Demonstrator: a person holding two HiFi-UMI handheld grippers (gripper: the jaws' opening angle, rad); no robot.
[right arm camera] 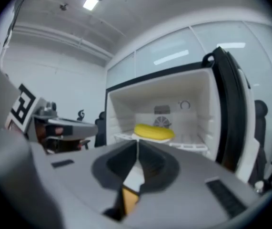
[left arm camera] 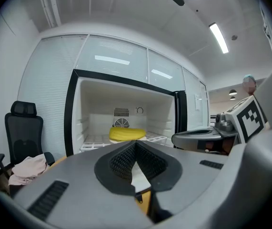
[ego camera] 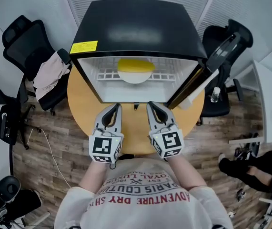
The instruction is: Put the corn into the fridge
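A yellow corn cob lies on a white plate on the wire shelf inside the small black fridge, whose door stands open to the right. The corn shows deep in the fridge in the left gripper view, and the corn likewise in the right gripper view. My left gripper and right gripper hover side by side over the round wooden table, just outside the fridge. Both are shut with nothing between the jaws.
A black office chair with a pink cloth stands left of the table. Another chair is behind the open door, with a bottle near it. White cabinets stand at the right, and a person's legs are at lower right.
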